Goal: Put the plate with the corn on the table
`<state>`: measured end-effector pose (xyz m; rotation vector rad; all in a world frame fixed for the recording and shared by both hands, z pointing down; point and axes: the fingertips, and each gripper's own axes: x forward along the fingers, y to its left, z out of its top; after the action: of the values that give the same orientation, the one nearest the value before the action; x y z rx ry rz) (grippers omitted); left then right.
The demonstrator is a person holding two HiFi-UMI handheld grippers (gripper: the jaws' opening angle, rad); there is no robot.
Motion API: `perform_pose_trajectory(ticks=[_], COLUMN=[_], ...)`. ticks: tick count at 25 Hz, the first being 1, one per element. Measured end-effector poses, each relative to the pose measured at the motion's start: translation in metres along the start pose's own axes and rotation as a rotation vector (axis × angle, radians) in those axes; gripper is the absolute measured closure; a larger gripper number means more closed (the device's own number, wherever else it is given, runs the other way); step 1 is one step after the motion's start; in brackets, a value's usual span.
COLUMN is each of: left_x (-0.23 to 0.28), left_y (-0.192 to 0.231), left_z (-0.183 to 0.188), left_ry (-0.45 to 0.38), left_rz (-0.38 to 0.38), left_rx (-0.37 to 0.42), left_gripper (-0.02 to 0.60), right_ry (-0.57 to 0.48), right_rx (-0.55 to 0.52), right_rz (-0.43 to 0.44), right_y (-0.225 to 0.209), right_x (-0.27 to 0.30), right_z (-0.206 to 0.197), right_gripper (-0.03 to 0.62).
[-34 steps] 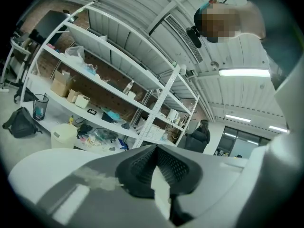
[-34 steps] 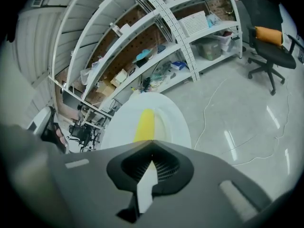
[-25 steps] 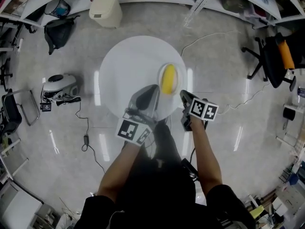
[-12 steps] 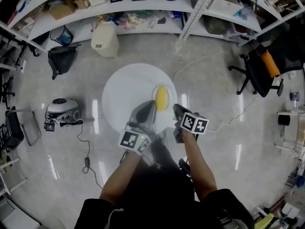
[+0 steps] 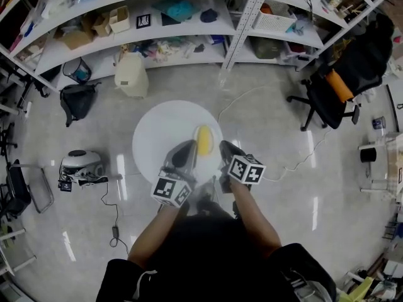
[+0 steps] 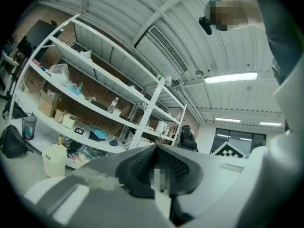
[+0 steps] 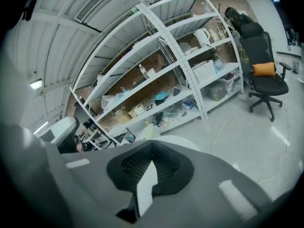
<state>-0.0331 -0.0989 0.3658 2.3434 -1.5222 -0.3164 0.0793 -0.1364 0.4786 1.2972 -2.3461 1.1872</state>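
A yellow corn cob lies on a small white plate over the near right part of the round white table. My left gripper holds the plate's left side and my right gripper its right side. In the left gripper view the left gripper is shut on a thin white rim. The right gripper view shows the same: the right gripper is shut on a white edge. Both point up toward the shelves. Whether the plate touches the table is hard to tell.
White shelving with boxes runs along the back. A cream bin and a black bag stand beyond the table. A small machine with cables sits at the left, and a black office chair at the right.
The head view has pulled back, so the table, plate and both grippers look smaller and more of the shelving shows. Both grippers stay at the plate with the corn.
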Motion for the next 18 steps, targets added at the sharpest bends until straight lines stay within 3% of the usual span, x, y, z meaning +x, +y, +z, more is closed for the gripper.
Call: perform_pose_trajectory(ticks=[8,18], left_x=[-0.006,-0.014], left_y=[-0.012,-0.014], left_z=[0.021,0.016], left_ry=[-0.031,-0.032], left_rz=[-0.021,-0.019], left_rx=[0.027,0.045], left_gripper=[0.577,0.577], right_ry=[-0.116,-0.202], right_rx=[-0.043,-0.113], right_rz=[0.03,0.061], right_y=[0.026,0.047], right_x=[-0.023,-0.038], right_z=[0.03,0.04], right_gripper=[0.585,0.585])
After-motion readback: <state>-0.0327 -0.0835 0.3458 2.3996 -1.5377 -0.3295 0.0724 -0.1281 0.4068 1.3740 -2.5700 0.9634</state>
